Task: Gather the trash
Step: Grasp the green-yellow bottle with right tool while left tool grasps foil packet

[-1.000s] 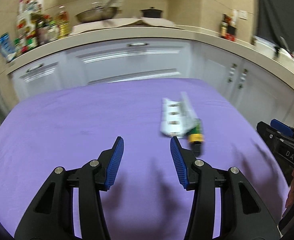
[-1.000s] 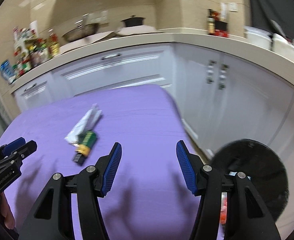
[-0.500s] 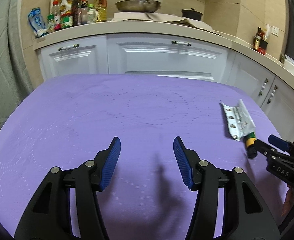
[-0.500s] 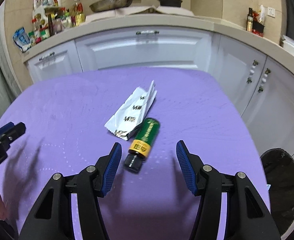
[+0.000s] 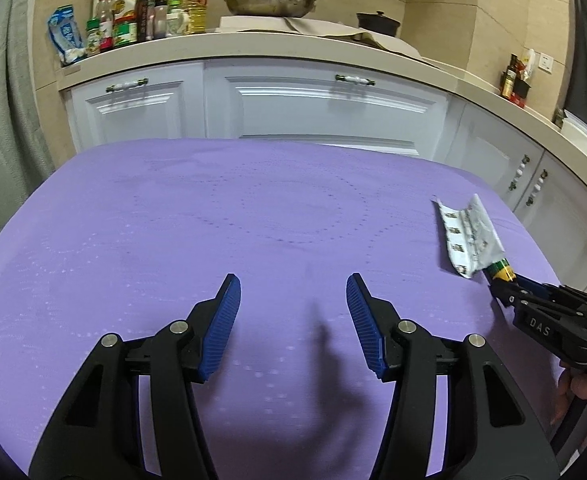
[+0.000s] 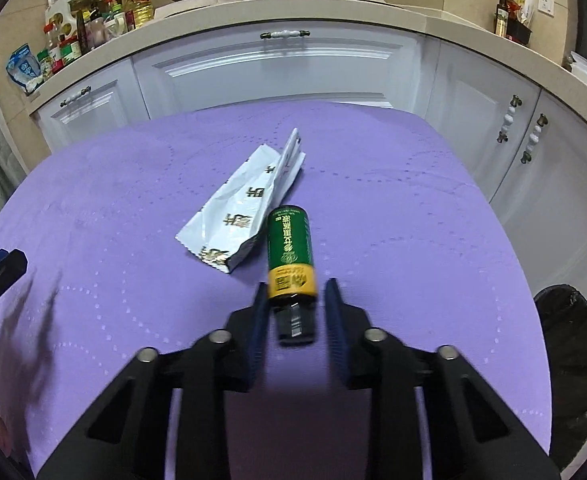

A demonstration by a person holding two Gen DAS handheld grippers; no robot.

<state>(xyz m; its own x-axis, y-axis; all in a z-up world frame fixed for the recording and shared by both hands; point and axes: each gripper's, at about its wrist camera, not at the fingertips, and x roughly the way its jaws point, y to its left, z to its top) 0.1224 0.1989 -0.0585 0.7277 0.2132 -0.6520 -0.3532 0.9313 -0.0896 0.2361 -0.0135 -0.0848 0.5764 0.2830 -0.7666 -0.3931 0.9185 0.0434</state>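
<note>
bottle [image 6: 290,255]: small green one with a yellow band and dark cap, lying on its side on the purple cloth [image 6: 393,208], cap end toward the right tongs.
wrapper [image 6: 245,210]: flattened white foil packet, just beside the bottle on its left, one edge touching or nearly so (can't tell which).
right gripper [image 6: 293,312]: jaws at a narrow gap, straddling the bottle's cap end; a sliver of cloth shows between each pad and the bottle, so I'd call it not gripped yet. Pads are motion-blurred.
left gripper [image 5: 291,322]: jaws wide, holding nothing, over bare cloth well left of the bottle.
bin [image 6: 569,344]: black-lined, on the floor past the cloth's edge, to the right of the bottle.
bin contents: can't tell, inside is dark.
done: nothing visibly collected; both bits of trash lie on the cloth.
in hand: pinch on the bottle (looks like the first pickup).
left: close on the bottle, carry it right to the bin, drop; then the wrapper the same way.
risk: bottle is round and on its side, so it could roll off the pads if the pinch lands only on the cap (my guess).
wrapper handling: thin and flat, probably needs an edge or the raised fold to grab.
</note>
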